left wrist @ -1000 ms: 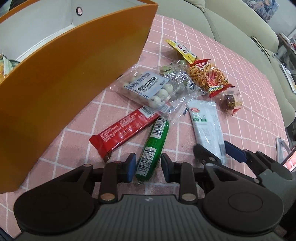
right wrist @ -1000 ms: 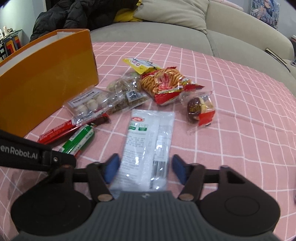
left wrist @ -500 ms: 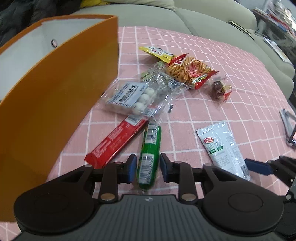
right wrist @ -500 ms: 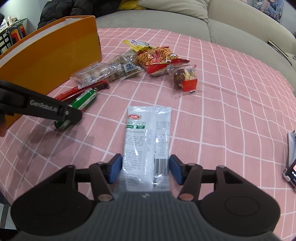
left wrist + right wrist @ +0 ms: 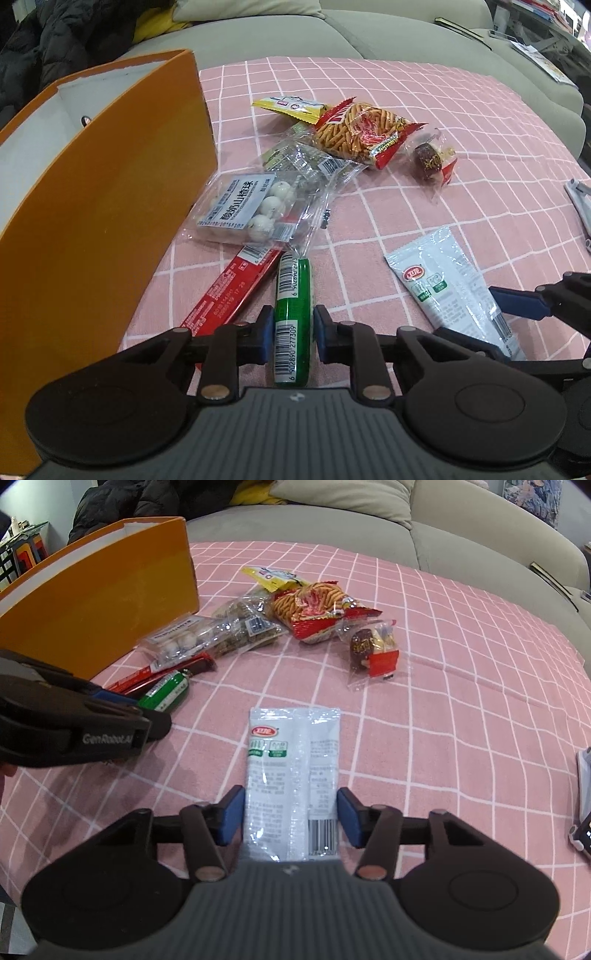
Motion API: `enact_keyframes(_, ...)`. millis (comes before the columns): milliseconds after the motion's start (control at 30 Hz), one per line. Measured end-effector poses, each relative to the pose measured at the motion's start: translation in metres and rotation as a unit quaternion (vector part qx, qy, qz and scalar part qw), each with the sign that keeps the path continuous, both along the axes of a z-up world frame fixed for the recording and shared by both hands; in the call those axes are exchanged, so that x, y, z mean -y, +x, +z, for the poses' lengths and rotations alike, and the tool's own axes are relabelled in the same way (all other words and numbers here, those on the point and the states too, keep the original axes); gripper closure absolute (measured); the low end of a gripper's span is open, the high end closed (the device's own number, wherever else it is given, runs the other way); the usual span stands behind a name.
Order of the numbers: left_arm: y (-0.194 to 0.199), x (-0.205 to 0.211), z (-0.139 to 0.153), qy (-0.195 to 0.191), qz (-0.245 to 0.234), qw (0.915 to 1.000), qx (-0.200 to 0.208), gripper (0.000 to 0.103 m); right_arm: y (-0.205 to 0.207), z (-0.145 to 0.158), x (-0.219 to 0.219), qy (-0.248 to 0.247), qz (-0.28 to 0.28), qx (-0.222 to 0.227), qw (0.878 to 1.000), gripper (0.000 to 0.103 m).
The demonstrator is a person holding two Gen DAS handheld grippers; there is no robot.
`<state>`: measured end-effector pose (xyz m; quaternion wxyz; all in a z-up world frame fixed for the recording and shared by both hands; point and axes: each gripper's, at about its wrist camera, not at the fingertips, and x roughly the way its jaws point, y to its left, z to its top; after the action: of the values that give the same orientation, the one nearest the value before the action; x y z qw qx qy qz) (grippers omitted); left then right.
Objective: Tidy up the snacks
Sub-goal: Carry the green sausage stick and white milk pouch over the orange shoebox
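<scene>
On the pink checked tablecloth point(image 5: 424, 206), the stiff, slippery green cylindrical snack stick point(image 5: 293, 314) is clamped mid-length by the left gripper point(image 5: 293, 338), while the limp white foil sachet point(image 5: 293, 775) is straddled by the closing right gripper point(image 5: 291, 821), its pads apparently not yet pressing.

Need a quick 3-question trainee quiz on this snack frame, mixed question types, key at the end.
1. True or false: the left gripper is shut on the green tube-shaped snack stick.
2. Multiple choice: which thing lies between the right gripper's closing jaws? A. the orange-and-red bag of crunchy sticks B. the white flat plastic pouch with a red logo C. the long red foil bar
3. Fill in: the clear pack of white balls lies right beside the tall ____ box.

Key: 1 true; 2 B; 3 orange.
</scene>
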<state>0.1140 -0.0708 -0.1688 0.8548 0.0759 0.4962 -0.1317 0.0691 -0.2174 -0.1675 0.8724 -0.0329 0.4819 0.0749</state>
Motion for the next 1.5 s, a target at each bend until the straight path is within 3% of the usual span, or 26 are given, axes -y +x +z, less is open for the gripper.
enact_keyframes(167, -0.005, -0.007, 0.009, -0.023, 0.017, 0.9996, -0.005, 0.078, -0.002, 0.006, -0.001, 0.004, -0.003, -0.003, 1.000, 0.057)
enact_keyframes(367, -0.019, -0.018, 0.035, -0.056, 0.028, 0.9980, 0.003, 0.079, -0.013, 0.034, -0.005, 0.016, -0.007, 0.022, 1.000, 0.057)
enact_keyframes(733, -0.038, -0.057, 0.114, -0.105, 0.053, 0.9896, 0.083, 0.079, -0.024, 0.102, -0.016, 0.064, 0.001, 0.079, 0.995, 0.058)
enact_keyframes(967, -0.028, -0.103, 0.155, -0.121, 0.084, 0.9822, 0.116, 0.079, -0.001, 0.148, -0.052, 0.096, 0.050, 0.115, 0.988, 0.058)
enact_keyframes(1133, -0.011, -0.141, 0.177, -0.112, 0.110, 0.9784, 0.134, 0.079, 0.019, 0.173, -0.093, 0.101, 0.107, 0.138, 0.979, 0.058)
enact_keyframes(1367, 0.012, -0.181, 0.187, -0.114, 0.143, 0.9746, 0.130, 0.079, 0.060, 0.178, -0.150, 0.086, 0.166, 0.136, 0.973, 0.058)
enact_keyframes(1500, 0.030, -0.201, 0.181, -0.124, 0.167, 0.9734, 0.096, 0.079, 0.084, 0.171, -0.179, 0.064, 0.195, 0.129, 0.970, 0.058)
